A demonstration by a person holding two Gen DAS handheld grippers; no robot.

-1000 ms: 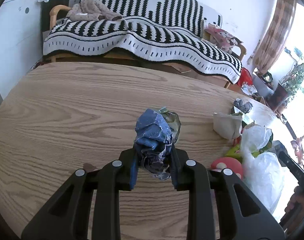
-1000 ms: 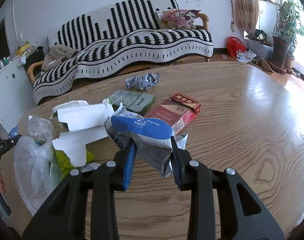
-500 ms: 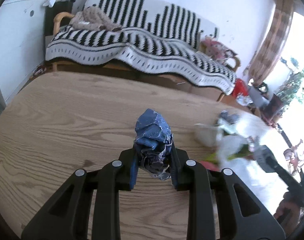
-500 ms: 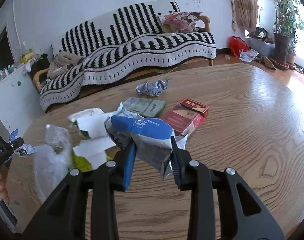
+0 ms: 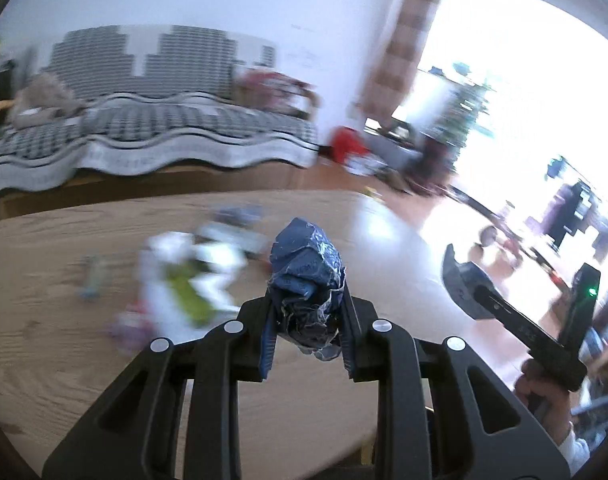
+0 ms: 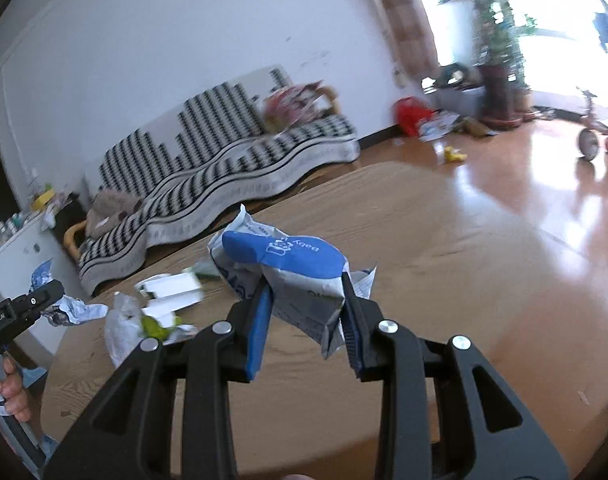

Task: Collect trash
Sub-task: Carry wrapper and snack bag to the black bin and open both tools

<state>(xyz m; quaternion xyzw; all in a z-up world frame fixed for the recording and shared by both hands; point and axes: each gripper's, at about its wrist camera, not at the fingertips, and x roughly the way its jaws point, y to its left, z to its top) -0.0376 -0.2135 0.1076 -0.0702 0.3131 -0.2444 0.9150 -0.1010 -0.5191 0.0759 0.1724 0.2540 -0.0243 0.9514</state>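
My left gripper (image 5: 307, 334) is shut on a crumpled dark blue foil wrapper (image 5: 305, 280) and holds it above the wooden table (image 5: 56, 248). My right gripper (image 6: 305, 322) is shut on a crumpled white and blue "Baby" wipes packet (image 6: 282, 268), also held above the table (image 6: 443, 248). The right gripper shows at the right in the left wrist view (image 5: 499, 312). The left gripper shows at the far left in the right wrist view (image 6: 20, 312), with the crumpled foil in it. More trash lies on the table: white paper, a clear bag and a green wrapper (image 6: 156, 312).
A sofa with a black and white striped cover (image 6: 224, 176) stands behind the table. The shiny wood floor (image 6: 523, 184) lies to the right, with a potted plant (image 6: 499, 52), a red bag (image 6: 409, 116) and a tricycle (image 6: 599, 132). The left wrist view is blurred.
Both grippers have lifted and swung to the right, each still holding its trash. The table's right end and the bright floor have come into view. The pile now lies to the left.
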